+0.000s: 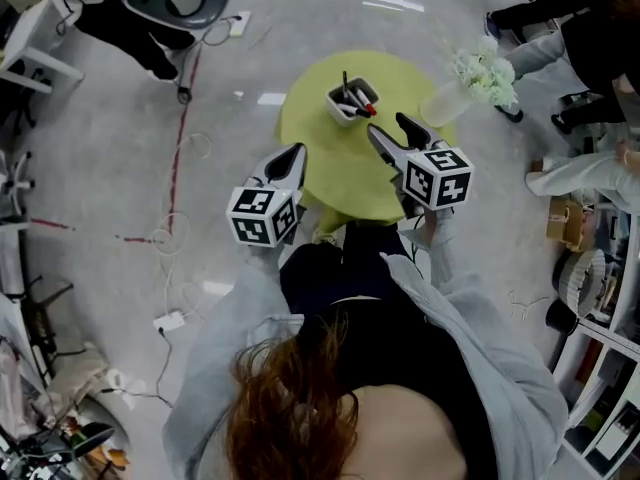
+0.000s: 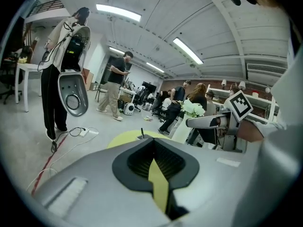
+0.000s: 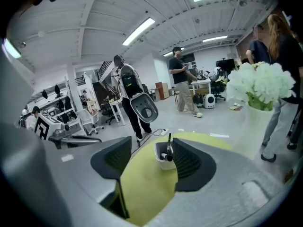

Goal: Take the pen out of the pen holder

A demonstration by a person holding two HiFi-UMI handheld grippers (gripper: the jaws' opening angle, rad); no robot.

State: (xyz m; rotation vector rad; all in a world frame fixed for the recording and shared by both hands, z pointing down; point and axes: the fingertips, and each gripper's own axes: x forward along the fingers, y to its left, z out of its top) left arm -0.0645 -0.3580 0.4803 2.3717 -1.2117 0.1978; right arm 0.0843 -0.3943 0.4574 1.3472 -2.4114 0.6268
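A white pen holder [image 1: 352,101] stands on the round yellow-green table [image 1: 330,178]. It holds an upright black pen [image 1: 346,86] and a red-capped marker [image 1: 366,106]. My right gripper [image 1: 393,133] is open, just short of the holder on its near right, nothing between its fingers. In the right gripper view the holder [image 3: 162,163] and the black pen [image 3: 169,143] sit ahead between the right gripper [image 3: 151,157] jaws, close to the right one. My left gripper [image 1: 291,160] hovers shut at the table's near left edge. Past the left gripper [image 2: 154,143], only the pen's tip [image 2: 141,133] shows.
A pale vase of white flowers [image 1: 478,76] stands on the table's far right edge, close beyond the right gripper. Cables and a power strip [image 1: 170,320] lie on the floor at left. People stand around the table; shelves [image 1: 600,368] are at right.
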